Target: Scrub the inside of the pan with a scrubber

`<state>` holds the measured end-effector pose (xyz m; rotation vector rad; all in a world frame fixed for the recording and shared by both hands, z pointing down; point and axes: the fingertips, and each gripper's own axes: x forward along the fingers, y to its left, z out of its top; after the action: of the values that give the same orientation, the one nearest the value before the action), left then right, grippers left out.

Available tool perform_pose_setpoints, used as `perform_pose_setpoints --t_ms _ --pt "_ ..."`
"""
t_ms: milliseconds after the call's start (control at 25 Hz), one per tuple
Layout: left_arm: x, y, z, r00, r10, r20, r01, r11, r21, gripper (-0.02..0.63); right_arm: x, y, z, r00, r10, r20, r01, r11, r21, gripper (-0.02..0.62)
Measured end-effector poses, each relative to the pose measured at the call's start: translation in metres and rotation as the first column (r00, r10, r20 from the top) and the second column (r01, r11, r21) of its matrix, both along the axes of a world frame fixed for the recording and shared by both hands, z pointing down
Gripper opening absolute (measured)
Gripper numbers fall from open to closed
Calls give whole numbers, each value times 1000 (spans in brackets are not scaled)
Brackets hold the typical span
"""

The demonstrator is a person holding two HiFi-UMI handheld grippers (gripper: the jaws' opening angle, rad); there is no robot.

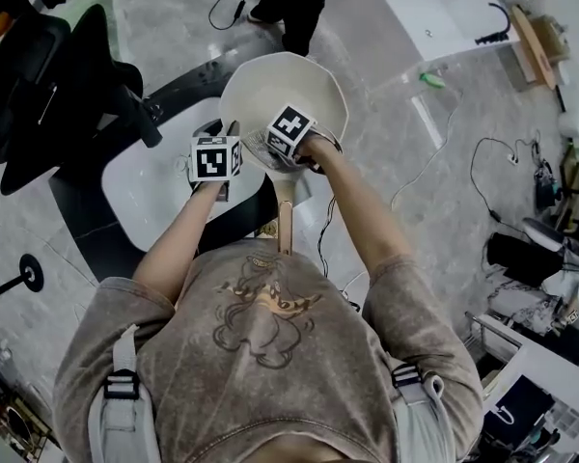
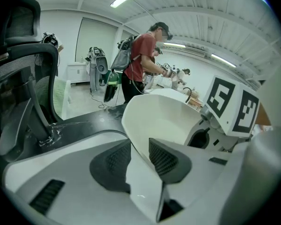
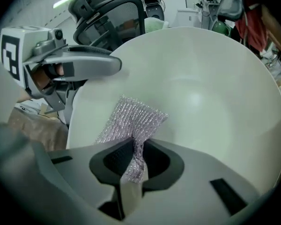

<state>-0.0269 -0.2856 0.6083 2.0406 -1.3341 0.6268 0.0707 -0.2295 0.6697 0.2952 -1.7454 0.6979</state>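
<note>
The white pan (image 1: 299, 80) is held above the white surface (image 1: 145, 191), its bowl open to the head view; its long axis runs from the bowl down the wooden handle (image 1: 285, 225), which points back at the person's chest; inside, a silvery mesh scrubber (image 3: 133, 121) lies against the near wall; the right tongs (image 3: 133, 161) are clenched on it; the left tongs (image 2: 139, 156) grasp the pan's rim; both carry cubes with black-and-white square markers; a black chair (image 1: 48, 85) stands left.
</note>
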Motion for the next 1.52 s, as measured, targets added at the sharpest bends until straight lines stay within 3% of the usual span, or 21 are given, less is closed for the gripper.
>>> perform_pose_setpoints --t_ms 240,560,720,960,1280,1440,1520 --pt "1 1 0 1000 5 -6 -5 1000 0 129 -37 -16 -5 996 47 80 -49 998 27 80" --pt "2 2 0 1000 21 -17 -21 1000 -1 130 -58 -57 -2 981 148 125 -158 985 73 80" --pt "4 4 0 1000 23 -15 -23 1000 0 130 -64 -85 -3 977 168 130 -187 970 153 80" --pt "4 3 -1 1000 21 -23 -21 1000 0 130 -58 -127 -8 989 141 48 -149 931 334 81" --pt "5 4 -1 999 28 -35 -28 1000 -2 130 -17 -182 -8 977 201 -71 -126 816 564 83" --pt "4 4 0 999 32 -38 -32 999 -1 133 13 -194 -6 954 244 -172 -102 808 580 83" --pt "4 4 0 999 35 -38 -35 999 -1 133 27 -194 -5 943 228 -242 -48 813 580 83"
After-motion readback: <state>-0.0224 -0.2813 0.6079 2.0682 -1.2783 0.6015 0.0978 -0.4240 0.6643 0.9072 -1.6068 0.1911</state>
